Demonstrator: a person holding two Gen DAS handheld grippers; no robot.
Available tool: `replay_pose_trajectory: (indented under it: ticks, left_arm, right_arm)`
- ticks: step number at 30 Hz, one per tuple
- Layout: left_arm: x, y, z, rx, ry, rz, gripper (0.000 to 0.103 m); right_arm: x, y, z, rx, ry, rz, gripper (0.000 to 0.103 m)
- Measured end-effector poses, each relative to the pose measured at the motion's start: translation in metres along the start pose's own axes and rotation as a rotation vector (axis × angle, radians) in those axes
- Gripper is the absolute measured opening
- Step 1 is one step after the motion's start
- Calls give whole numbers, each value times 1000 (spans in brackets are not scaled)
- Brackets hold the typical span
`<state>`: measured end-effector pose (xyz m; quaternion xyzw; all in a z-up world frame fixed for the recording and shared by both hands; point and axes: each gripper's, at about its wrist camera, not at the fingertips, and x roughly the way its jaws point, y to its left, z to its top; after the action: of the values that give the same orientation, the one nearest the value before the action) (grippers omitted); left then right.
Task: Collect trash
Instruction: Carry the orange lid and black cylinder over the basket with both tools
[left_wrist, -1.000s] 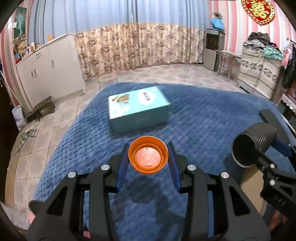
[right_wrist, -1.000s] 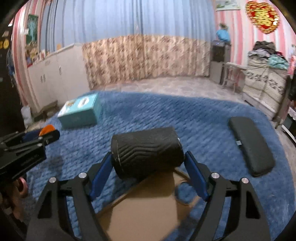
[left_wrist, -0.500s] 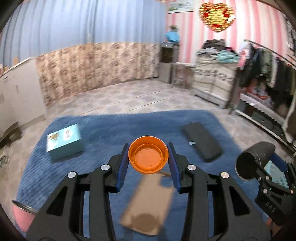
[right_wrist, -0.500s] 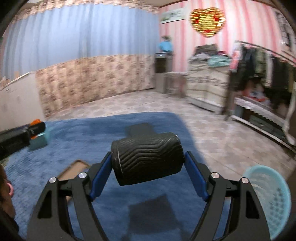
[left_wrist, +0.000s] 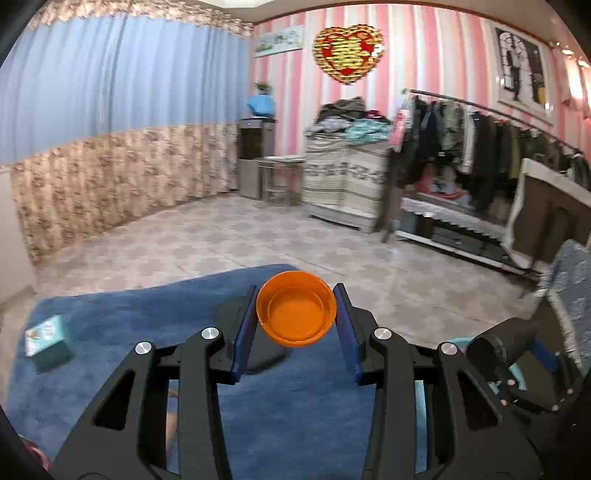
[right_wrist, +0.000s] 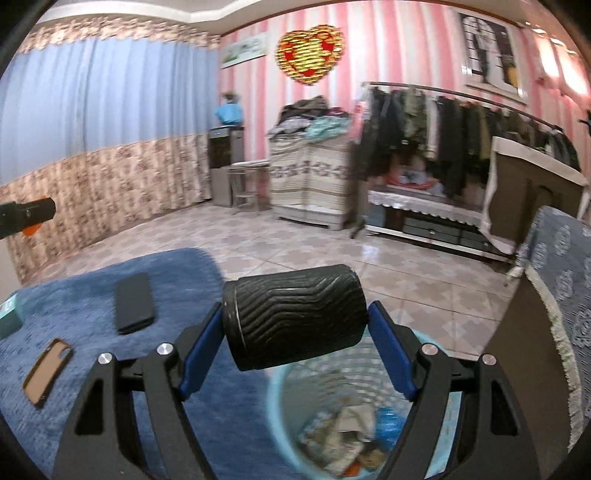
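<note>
My left gripper (left_wrist: 296, 320) is shut on a small orange cup (left_wrist: 296, 313), its mouth facing the camera, held in the air over the blue carpet (left_wrist: 288, 417). My right gripper (right_wrist: 295, 325) is shut on a black ribbed cup (right_wrist: 295, 316) lying sideways between the blue pads. Just below and beyond it stands a light blue trash basket (right_wrist: 280, 391) with crumpled wrappers inside. In the left wrist view the right gripper with the black ribbed cup (left_wrist: 502, 343) shows at the lower right. The left gripper's tip (right_wrist: 27, 214) shows at the right wrist view's left edge.
On the carpet (right_wrist: 92, 295) lie a black flat case (right_wrist: 133, 302), a brown phone case (right_wrist: 47, 371) and a teal box (left_wrist: 48, 338). A tiled floor (right_wrist: 314, 243) runs to a clothes rack (right_wrist: 461, 144), a covered cabinet (right_wrist: 310, 181) and a patterned sofa arm (right_wrist: 561, 295) at right.
Both grippers swung to the right and rose, still holding their cups. The teal box slid off to the left, and the trash basket came under the right gripper.
</note>
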<state>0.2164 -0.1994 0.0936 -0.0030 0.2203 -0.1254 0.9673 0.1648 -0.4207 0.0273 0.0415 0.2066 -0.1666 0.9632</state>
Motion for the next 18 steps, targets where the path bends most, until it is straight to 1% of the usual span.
replay_pose_trajectory:
  ticks: [2,5,9,12,16,17,18]
  left_arm:
    - [5,-22,2,4,9,-39,39]
    - [12,-58,6,30,9,-59,39]
    - [23,-93,5,55,19,-88,39]
    - [29,-106,-7,88,11,-100,39]
    - [48,-116,-27,113,85,-132,39]
    - [51,-118,-29,127,89,-141,39]
    - [53,-121,-33,151,77,-139,39]
  right_arm:
    - [2,-24,1,25,-4,-29,77]
    - [6,-51,3,55,-7,-62,77]
    - [13,-77,4,94,-3,-91,77]
    - [20,-90,1,115,12,-110,77]
    - [18,-97,-10,133,27,-131,77]
    - [19,-100,-11,146,31,-135,77]
    - [17,-101,-13,157,32,-137,77]
